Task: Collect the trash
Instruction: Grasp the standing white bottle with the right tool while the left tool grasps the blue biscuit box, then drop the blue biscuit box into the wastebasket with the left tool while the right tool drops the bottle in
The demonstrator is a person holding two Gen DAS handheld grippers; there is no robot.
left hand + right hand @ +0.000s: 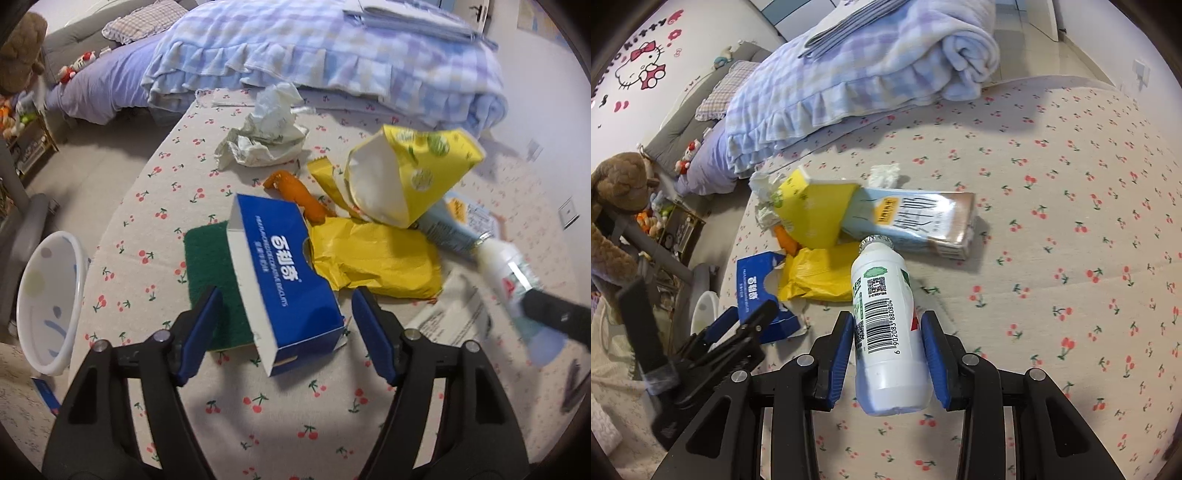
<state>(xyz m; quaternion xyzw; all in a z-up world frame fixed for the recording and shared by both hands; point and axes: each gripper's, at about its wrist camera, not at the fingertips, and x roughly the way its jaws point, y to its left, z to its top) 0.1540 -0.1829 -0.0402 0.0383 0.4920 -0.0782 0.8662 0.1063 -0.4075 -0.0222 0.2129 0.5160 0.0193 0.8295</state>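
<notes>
In the left wrist view, the left gripper (286, 325) hangs spread wide over a blue box (284, 280), its pads on either side of the box's near end but apart from it, grasping nothing. The box lies partly on a green pad (207, 266), with a yellow bag (376, 258), a yellow carton (402, 173), an orange peel (299, 192) and crumpled paper (266, 133) beyond it on the cherry-print cloth (280, 413). A white bin (48, 299) stands off the cloth's left edge. At far right the bottle (517, 280) shows, blurred.

In the right wrist view, the right gripper (888, 354) is clenched on the bottle (886, 325), pads against its sides, foil top pointing away. A light-blue carton (916, 221) lies just past it.

The step in hand looks like picking: the bottle is secured, the box not yet. Next, the left gripper would need to lower and close squarely across the box, then both carry to the bin.
</notes>
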